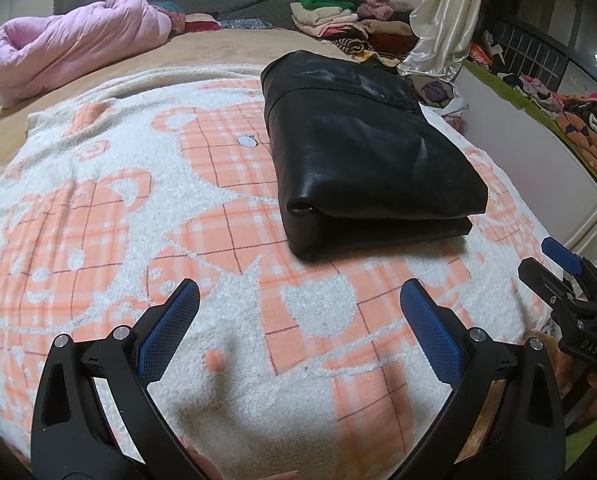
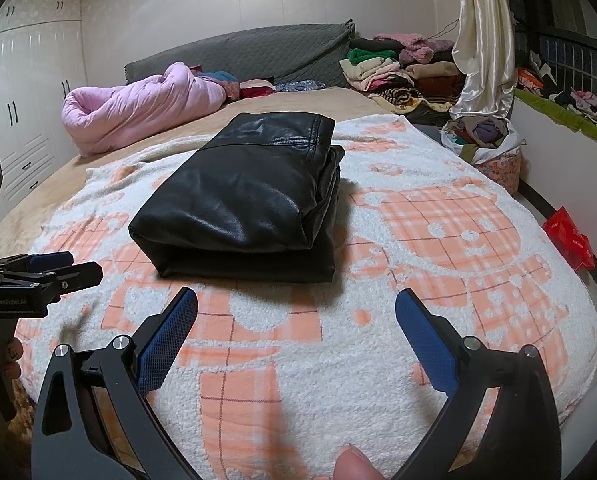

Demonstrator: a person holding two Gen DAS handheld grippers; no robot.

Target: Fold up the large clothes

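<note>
**Both grippers empty, folded black garment ahead**

Nearest the lens in the left wrist view: left gripper (image 1: pixel 298 300), jaws spread wide, blue-padded fingers (image 1: pixel 170 332) bare, nothing between them. Same in the right wrist view: right gripper (image 2: pixel 296 308), jaws spread, gripping nothing, with a fingertip (image 2: pixel 352 466) of the person at the bottom edge. Underneath both, fluffy white blanket with orange checked bear pattern (image 1: pixel 110 208), spread over a bed.

Ahead, at about 12 o'clock from the left gripper and 11 o'clock from the right: black leather-like garment, folded into a thick rectangular bundle (image 2: pixel 242 200), lying flat on the blanket, apart from both grippers. Seam band across the far end; rounded fold facing the cameras; loose layered edges stacked at the bundle's 3 o'clock side in the right wrist view.

Likely handling, judged from sheen and bulk: fairly heavy, supple but springy, glossy surface prone to slipping between pads, layers liable to slide apart if lifted from one corner only. Best hold probably at the near rounded fold, one gripper toward each end, pinching through all layers, or under the bundle from 3 and 9 o'clock. Fold appears complete or nearly so.

Farther off: pink rolled quilt (image 2: pixel 138 112) at 10 o'clock, pile of mixed folded clothes (image 2: pixel 394 68) at 1 o'clock, cream satin curtain (image 2: pixel 482 40) beyond.
</note>
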